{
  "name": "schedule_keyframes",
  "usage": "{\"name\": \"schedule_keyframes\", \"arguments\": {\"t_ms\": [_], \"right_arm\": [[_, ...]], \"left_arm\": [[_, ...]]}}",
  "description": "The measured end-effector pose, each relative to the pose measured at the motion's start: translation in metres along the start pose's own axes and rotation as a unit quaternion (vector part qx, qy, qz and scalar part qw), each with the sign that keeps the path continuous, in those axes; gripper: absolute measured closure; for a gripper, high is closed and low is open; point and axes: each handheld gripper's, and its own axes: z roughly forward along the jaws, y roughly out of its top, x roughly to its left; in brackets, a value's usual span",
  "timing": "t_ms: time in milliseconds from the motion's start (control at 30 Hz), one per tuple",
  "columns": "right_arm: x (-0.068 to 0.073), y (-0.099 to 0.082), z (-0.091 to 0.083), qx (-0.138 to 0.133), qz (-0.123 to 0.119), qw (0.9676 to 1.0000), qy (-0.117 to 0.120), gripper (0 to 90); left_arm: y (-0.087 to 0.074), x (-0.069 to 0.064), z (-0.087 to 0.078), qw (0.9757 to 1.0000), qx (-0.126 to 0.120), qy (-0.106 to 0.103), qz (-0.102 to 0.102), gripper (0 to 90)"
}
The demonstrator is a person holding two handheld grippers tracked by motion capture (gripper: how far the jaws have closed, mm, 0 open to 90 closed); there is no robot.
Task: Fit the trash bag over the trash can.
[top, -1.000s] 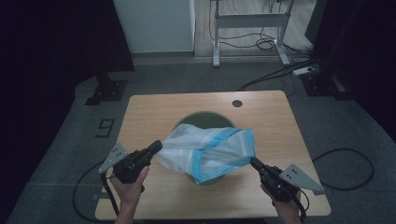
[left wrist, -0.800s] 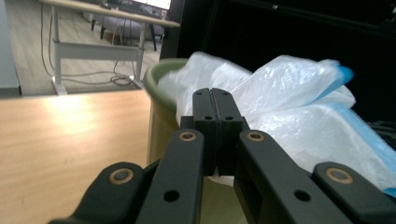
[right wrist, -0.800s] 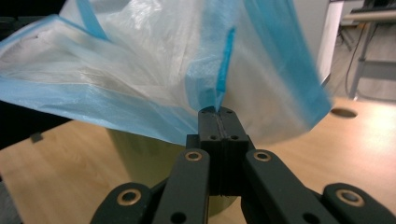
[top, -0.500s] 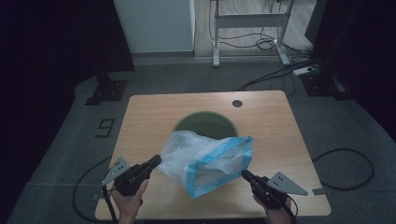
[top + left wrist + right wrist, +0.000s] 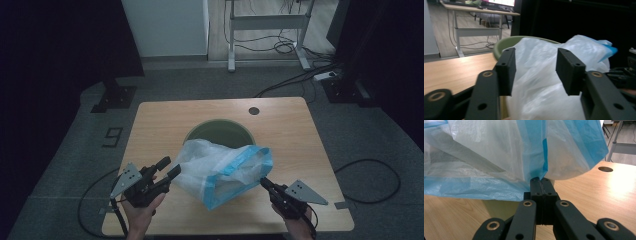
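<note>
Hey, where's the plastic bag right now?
In the high view the plastic bag hangs over the table's near middle, just in front of the green bin, its blue rim pinched by the right gripper, with the left gripper open beside it.

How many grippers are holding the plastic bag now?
1. The right gripper is shut on the plastic bag's blue rim. The left gripper has just opened; the bag sits between its jaws, unpinched.

Wooden table [image 5: 160, 120] with a round grommet hole [image 5: 254, 110]; white-framed desk [image 5: 267, 22], floor cables [image 5: 280, 47], power strip [image 5: 327, 76].
</note>
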Motion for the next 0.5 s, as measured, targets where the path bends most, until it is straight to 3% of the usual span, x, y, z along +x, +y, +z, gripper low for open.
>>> {"name": "schedule_keyframes", "arguments": {"t_ms": [167, 200, 300, 333, 433, 500], "right_arm": [[0.001, 0.003, 0.001, -0.001, -0.004, 1.0000, 0.002, 88.8], [0.002, 0.004, 0.001, -0.001, -0.005, 1.0000, 0.003, 88.8], [0.002, 0.005, 0.001, -0.001, -0.005, 1.0000, 0.003, 88.8], [0.002, 0.005, 0.001, -0.001, -0.005, 1.0000, 0.003, 88.8], [0.001, 0.005, 0.000, -0.001, -0.005, 1.0000, 0.003, 88.8], [0.001, 0.005, 0.000, -0.001, -0.005, 1.0000, 0.003, 88.8]], "left_arm": [[0.004, -0.008, 0.014, 0.9996, 0.024, -0.014, 0.010, 36.5], [0.006, -0.011, 0.021, 0.9989, 0.038, -0.025, 0.014, 34.1], [0.007, -0.014, 0.027, 0.9982, 0.049, -0.030, 0.018, 28.1], [0.009, -0.018, 0.034, 0.9970, 0.064, -0.032, 0.028, 26.1], [0.011, -0.025, 0.043, 0.9945, 0.088, -0.027, 0.049, 25.0], [0.011, -0.027, 0.045, 0.9936, 0.095, -0.020, 0.057, 29.5]]}}
